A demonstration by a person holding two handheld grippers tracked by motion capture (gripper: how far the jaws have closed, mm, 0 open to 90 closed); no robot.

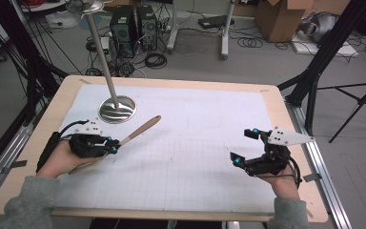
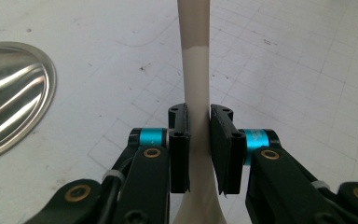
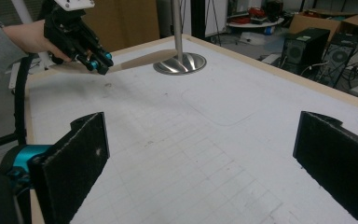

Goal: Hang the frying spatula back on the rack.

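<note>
Only the pole stand point(image 1: 117, 109) at the mat's point(image 1: 190, 157) far left blocks passage.

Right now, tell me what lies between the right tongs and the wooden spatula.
Nothing: in the high view, bare white gridded mat spans from the open right tongs to the wooden spatula held in the left tongs. The right gripper view agrees.

A wooden tabletop point(image 1: 66, 90) with rounded corners carries a white sheet point(image 1: 195, 143) over most of its surface, leaving a bare wood border all round. The sheet is printed with a faint grid on its near half. A round metal base point(image 1: 117, 109) stands on the sheet's far left part.
</note>
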